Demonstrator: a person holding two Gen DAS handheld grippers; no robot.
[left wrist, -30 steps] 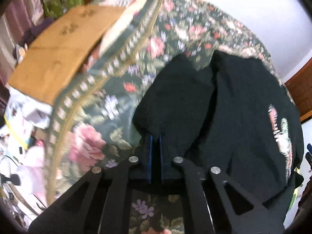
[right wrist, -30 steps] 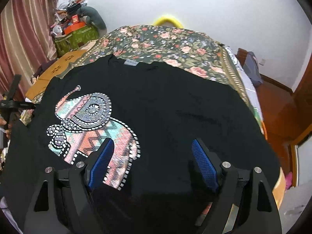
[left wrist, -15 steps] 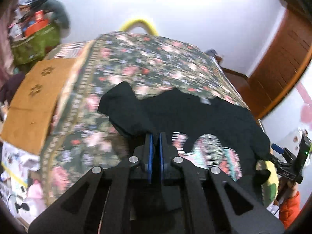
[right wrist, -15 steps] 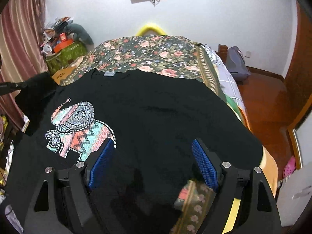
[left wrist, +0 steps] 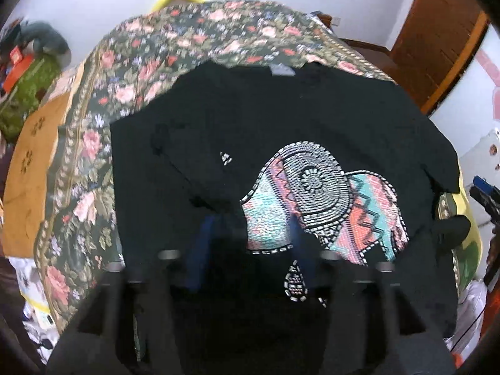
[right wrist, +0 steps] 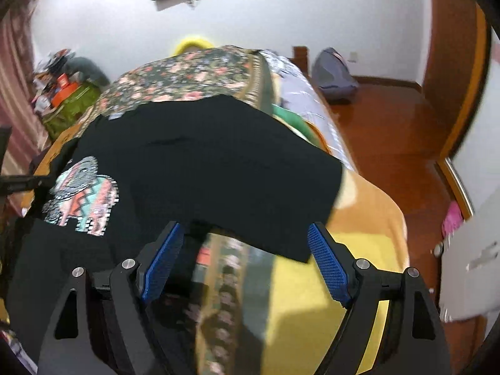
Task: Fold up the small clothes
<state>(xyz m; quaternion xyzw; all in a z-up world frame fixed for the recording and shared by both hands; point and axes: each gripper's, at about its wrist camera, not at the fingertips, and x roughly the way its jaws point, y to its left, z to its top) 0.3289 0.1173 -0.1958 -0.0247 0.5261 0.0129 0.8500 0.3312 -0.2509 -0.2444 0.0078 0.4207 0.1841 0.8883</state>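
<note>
A black T-shirt (left wrist: 281, 118) with a colourful elephant print (left wrist: 322, 206) lies on the floral bedspread (left wrist: 175, 43). Its left sleeve is folded in over the body, beside the print. My left gripper (left wrist: 250, 243) is open and blurred, its blue pads apart just above the folded part, holding nothing. In the right wrist view the T-shirt (right wrist: 203, 162) and its print (right wrist: 82, 197) lie left of centre. My right gripper (right wrist: 242, 262) is open and empty over the shirt's right sleeve edge (right wrist: 281, 240), which hangs at the bed's side.
A cardboard box (left wrist: 28, 162) stands left of the bed. A yellow and orange blanket (right wrist: 359, 218) covers the bed's right side. A wooden floor (right wrist: 400, 131) with a grey bag (right wrist: 334, 72) lies to the right. Cluttered green bags (right wrist: 72, 100) stand at the far left.
My left gripper carried the left sleeve in over the shirt body, then opened and let it go. My right gripper, still open, moved right to the shirt's right sleeve edge.
</note>
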